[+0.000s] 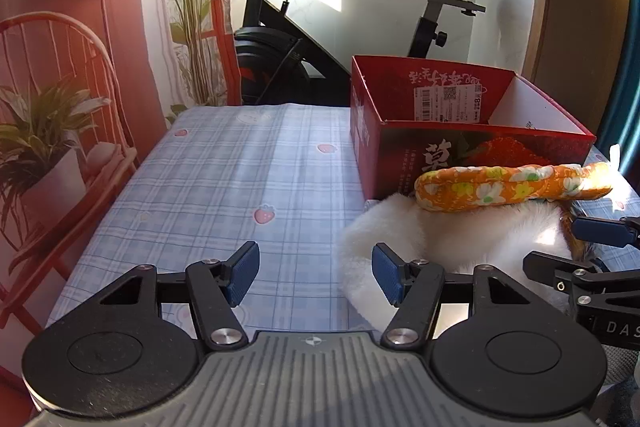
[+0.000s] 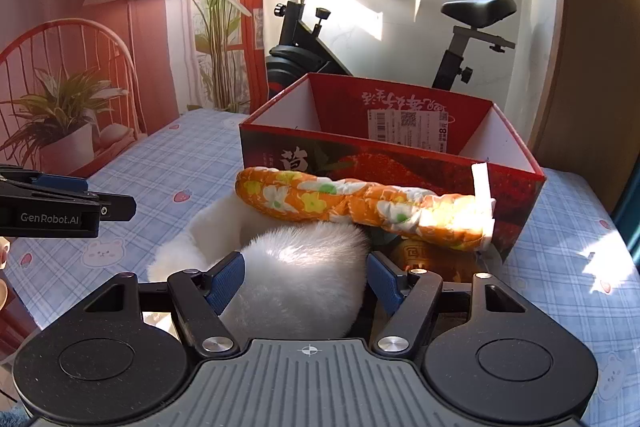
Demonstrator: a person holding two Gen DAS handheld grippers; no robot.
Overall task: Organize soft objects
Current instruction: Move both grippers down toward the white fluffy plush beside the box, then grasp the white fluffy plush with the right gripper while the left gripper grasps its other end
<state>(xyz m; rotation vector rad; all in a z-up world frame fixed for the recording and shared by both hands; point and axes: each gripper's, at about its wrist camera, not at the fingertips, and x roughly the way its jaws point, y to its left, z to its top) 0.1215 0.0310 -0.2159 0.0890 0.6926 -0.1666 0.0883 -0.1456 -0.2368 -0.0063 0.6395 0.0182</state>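
Note:
A white furry soft item (image 2: 296, 267) lies on the table in front of an open red cardboard box (image 2: 392, 163). An orange floral padded cloth (image 2: 356, 205) rests across the top of it, against the box front. My right gripper (image 2: 304, 279) is open, with its fingers on either side of the white fur. My left gripper (image 1: 316, 273) is open and empty over the tablecloth, just left of the white furry item (image 1: 448, 235). The orange cloth (image 1: 508, 185) and the box (image 1: 460, 131) also show in the left wrist view. A brown object partly shows under the orange cloth.
The table has a blue plaid cloth (image 1: 240, 179) with strawberry prints. An exercise bike (image 1: 288, 39) stands behind the table. A backdrop with a printed chair and plants (image 1: 60, 115) lines the left side. A wooden panel (image 2: 600, 67) stands at the right.

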